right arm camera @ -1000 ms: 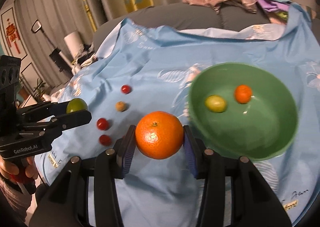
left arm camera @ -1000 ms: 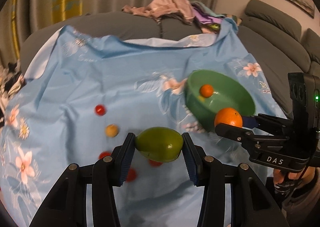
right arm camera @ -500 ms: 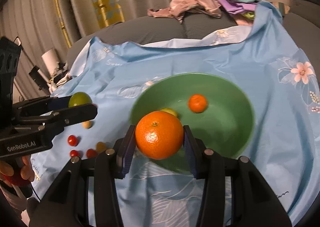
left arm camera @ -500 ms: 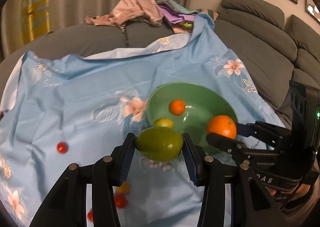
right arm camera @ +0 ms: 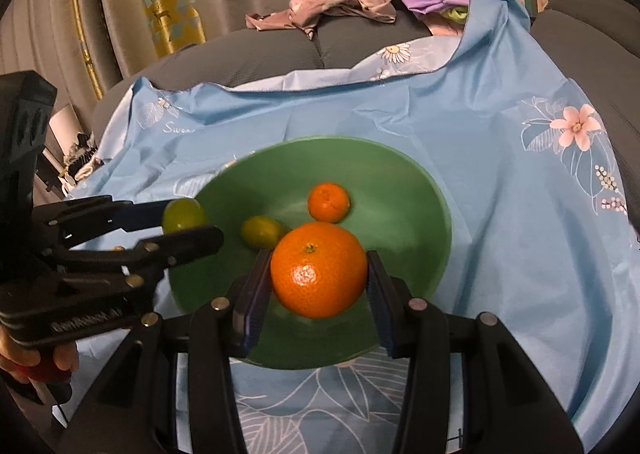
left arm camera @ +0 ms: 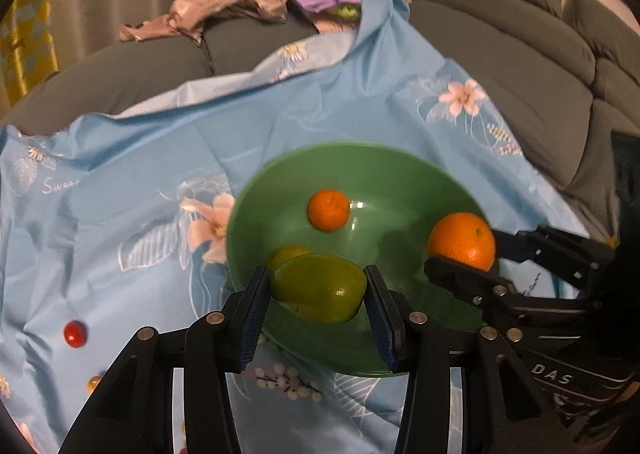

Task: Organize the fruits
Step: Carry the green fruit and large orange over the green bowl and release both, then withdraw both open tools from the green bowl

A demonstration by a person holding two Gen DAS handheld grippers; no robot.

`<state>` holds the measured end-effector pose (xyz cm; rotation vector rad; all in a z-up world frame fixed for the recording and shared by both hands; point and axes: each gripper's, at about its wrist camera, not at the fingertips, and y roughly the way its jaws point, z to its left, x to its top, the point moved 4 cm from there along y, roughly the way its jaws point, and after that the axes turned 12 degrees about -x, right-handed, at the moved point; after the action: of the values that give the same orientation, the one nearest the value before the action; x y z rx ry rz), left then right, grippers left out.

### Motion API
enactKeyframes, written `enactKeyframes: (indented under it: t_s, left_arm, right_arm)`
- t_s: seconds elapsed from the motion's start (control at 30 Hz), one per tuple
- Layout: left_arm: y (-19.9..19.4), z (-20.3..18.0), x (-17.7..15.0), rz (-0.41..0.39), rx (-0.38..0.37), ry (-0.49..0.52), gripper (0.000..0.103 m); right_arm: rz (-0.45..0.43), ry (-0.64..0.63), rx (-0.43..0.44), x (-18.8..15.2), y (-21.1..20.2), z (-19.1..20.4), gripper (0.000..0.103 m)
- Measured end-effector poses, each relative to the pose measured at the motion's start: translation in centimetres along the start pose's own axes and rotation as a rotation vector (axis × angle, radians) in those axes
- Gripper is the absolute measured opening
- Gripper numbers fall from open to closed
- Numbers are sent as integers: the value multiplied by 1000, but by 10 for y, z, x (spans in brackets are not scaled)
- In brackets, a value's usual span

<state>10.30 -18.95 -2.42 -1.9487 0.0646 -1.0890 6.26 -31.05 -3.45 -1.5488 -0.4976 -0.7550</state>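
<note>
Left wrist view: left claw [left arm camera: 318, 294] clenched on a green fruit [left arm camera: 319, 288], pads pressing its two sides, held above the near-left part of the green bowl [left arm camera: 400, 161]; right claw [left arm camera: 466, 258] enters from the right, gripping a large orange [left arm camera: 461, 240] over the bowl's right side. Right wrist view: large orange [right arm camera: 319, 269] sits squarely between the right claw's pads, over the bowl's near half. Bowl contents: one small orange [left arm camera: 328, 209], one small green fruit [right arm camera: 261, 231]; bowl rests on a blue floral cloth [left arm camera: 140, 157], with a red cherry tomato [left arm camera: 75, 334] lying well left of it.
</note>
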Motion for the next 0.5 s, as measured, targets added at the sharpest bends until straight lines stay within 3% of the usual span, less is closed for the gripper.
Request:
enactKeyframes:
  t_s: [0.1,0.5]
  left_arm:
    - [9,-1,-7,31,8,10,47]
    - [7,-5,-6,27,4,4,49]
  right_arm:
    - [19,-1,-2,-3,6,-1,46]
    - [23,0,-15,-5,3,0,51]
